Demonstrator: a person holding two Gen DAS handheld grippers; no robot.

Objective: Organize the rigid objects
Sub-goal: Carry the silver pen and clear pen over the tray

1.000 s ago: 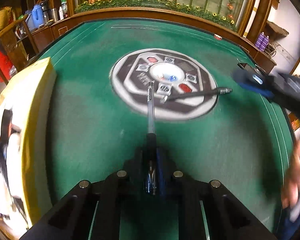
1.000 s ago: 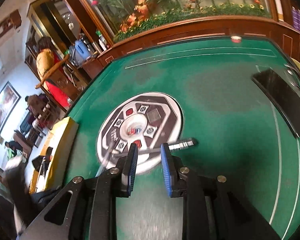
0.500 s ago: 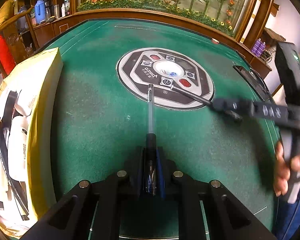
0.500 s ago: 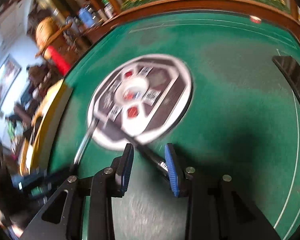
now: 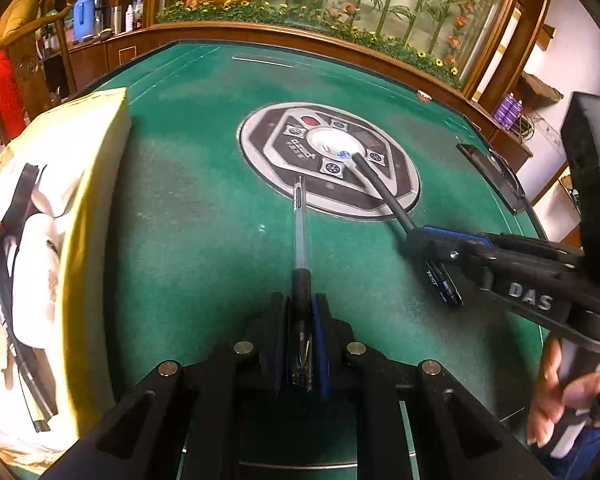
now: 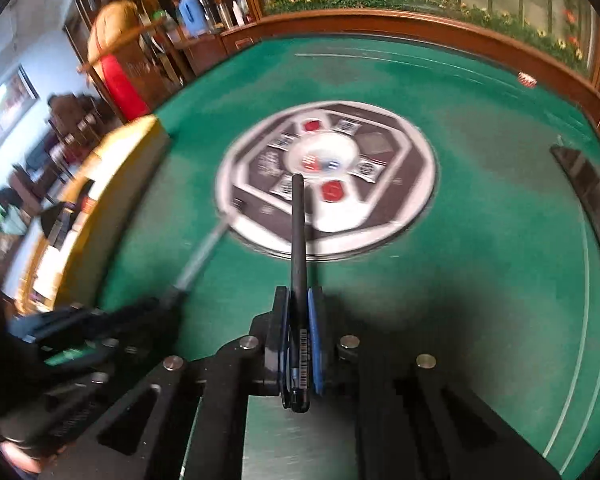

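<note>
My left gripper point(image 5: 302, 312) is shut on a clear-barrelled pen point(image 5: 300, 224) that points forward over the green felt table point(image 5: 188, 216). My right gripper point(image 6: 298, 304) is shut on a black pen point(image 6: 298, 232) that points toward the round centre panel point(image 6: 380, 200). In the left wrist view the right gripper point(image 5: 428, 240) sits to the right, holding the black pen point(image 5: 380, 188) above the felt. In the right wrist view the left gripper point(image 6: 140, 316) and its clear pen point(image 6: 200, 256) show blurred at lower left.
A yellow and white bag point(image 5: 48, 248) lies along the table's left edge, also in the right wrist view point(image 6: 100, 200). A dark slot tray point(image 6: 588, 200) is set in the right side. A wooden rim point(image 5: 300, 36) bounds the far edge.
My right gripper closed on the black pen and lifted it off the centre panel. It swung to point forward. My left gripper kept hold of the clear pen and drew back slightly.
</note>
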